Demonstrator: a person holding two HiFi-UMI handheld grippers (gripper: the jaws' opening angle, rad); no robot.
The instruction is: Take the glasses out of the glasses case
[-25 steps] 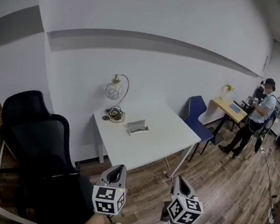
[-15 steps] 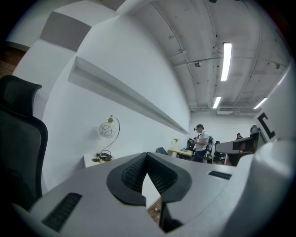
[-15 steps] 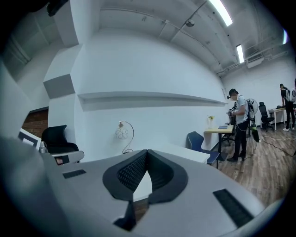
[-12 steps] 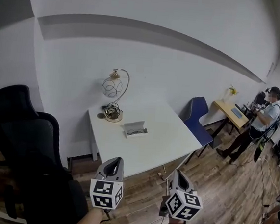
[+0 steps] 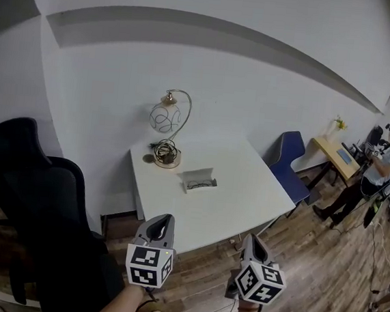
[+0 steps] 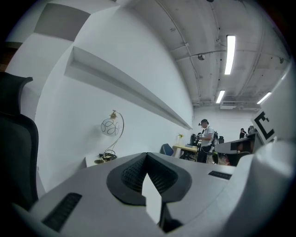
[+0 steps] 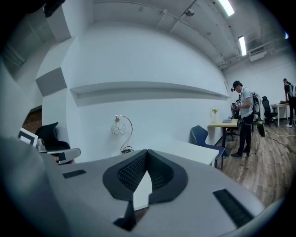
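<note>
An open white glasses case [image 5: 199, 180] with dark glasses inside lies near the middle of the white table [image 5: 239, 197]. My left gripper [image 5: 166, 220] and right gripper [image 5: 250, 240] are held side by side short of the table's near edge, both pointing toward it. Each is shut with its tips touching and nothing between them. In the left gripper view the left gripper [image 6: 146, 155] has its jaws meeting at the tip. The right gripper [image 7: 147, 152] shows the same in the right gripper view. The case is hidden behind the jaws in both gripper views.
A gold desk lamp [image 5: 167, 129] with a coiled cord stands at the table's far left corner. A black office chair [image 5: 32, 205] is at the left, a blue chair [image 5: 291, 164] at the right. A person [image 5: 379, 169] stands by a wooden desk [image 5: 338, 153] far right.
Both grippers and my head have advanced toward the table, which now looks larger and closer. The jaws of both stayed shut.
</note>
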